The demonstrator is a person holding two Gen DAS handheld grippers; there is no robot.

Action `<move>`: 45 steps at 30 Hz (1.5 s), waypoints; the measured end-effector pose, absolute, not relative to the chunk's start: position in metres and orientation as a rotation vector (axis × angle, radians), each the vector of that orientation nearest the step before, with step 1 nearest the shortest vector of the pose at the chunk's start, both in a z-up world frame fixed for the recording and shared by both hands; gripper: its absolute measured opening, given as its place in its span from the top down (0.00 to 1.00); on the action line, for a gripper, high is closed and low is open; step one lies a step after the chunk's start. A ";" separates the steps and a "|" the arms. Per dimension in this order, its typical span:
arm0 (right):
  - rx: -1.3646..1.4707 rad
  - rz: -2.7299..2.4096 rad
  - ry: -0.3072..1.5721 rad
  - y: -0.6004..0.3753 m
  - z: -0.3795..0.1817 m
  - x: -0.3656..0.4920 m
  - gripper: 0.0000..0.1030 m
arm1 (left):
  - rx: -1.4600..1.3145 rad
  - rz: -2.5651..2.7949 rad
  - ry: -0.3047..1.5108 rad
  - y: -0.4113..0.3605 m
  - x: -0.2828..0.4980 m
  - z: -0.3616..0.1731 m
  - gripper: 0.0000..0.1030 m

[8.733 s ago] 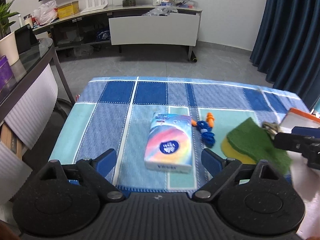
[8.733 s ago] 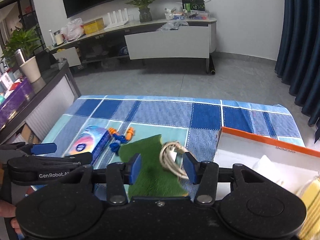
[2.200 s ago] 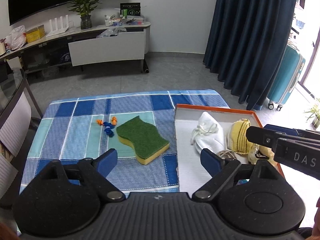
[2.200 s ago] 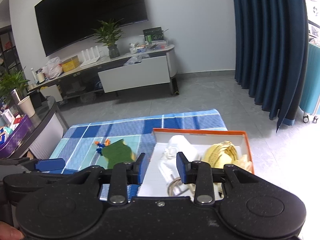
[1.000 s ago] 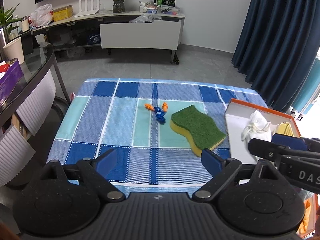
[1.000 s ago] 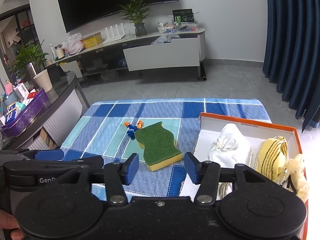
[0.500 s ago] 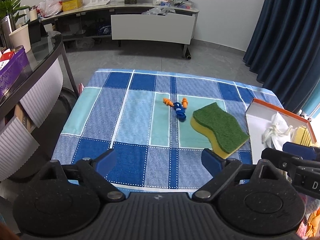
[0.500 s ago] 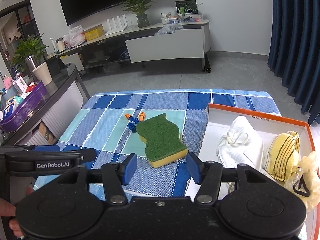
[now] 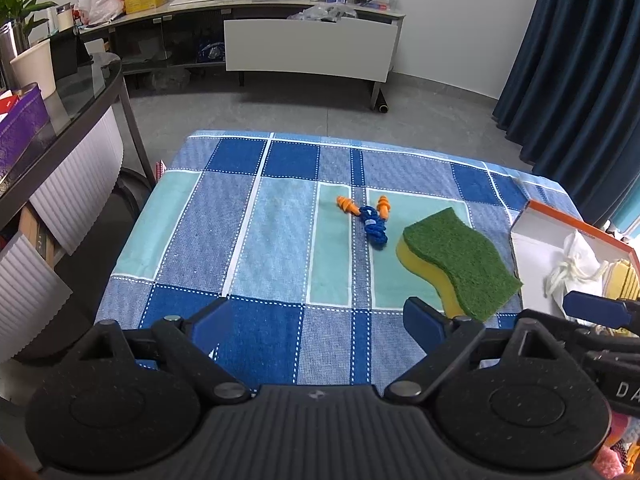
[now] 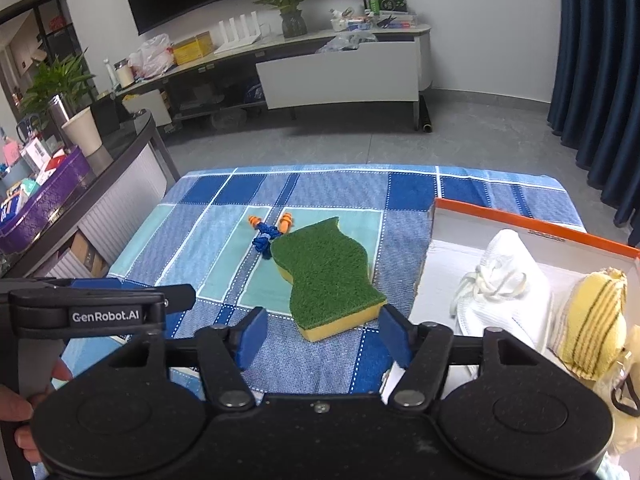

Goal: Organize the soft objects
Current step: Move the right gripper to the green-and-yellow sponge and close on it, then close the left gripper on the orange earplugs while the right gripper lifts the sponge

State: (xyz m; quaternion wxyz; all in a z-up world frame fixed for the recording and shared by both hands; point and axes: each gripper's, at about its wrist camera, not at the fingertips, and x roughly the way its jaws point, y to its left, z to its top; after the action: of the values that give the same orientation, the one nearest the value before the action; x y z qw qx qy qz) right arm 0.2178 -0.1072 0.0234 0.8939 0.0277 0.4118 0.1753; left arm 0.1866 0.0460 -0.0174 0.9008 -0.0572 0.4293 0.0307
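Right claw opening wider, now nearer sponge.

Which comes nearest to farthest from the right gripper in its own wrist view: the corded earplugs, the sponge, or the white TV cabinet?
Measured from the right gripper, whose jaws are opening with nothing between them:
1. The sponge, green side up, on the cloth just ahead of the fingertips.
2. The corded earplugs, on the cloth past the sponge's far left corner.
3. The white TV cabinet, across the floor by the back wall.
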 end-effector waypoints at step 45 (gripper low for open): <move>0.108 0.280 0.797 -0.134 0.023 0.262 0.25 | -0.021 0.065 0.816 0.011 0.285 -0.067 0.28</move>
State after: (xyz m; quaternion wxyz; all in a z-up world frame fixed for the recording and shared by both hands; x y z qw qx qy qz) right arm 0.2620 -0.1338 0.0234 0.9107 0.0526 0.3865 0.1358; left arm 0.2853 0.0106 -0.0665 0.9173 -0.0101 0.3969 0.0315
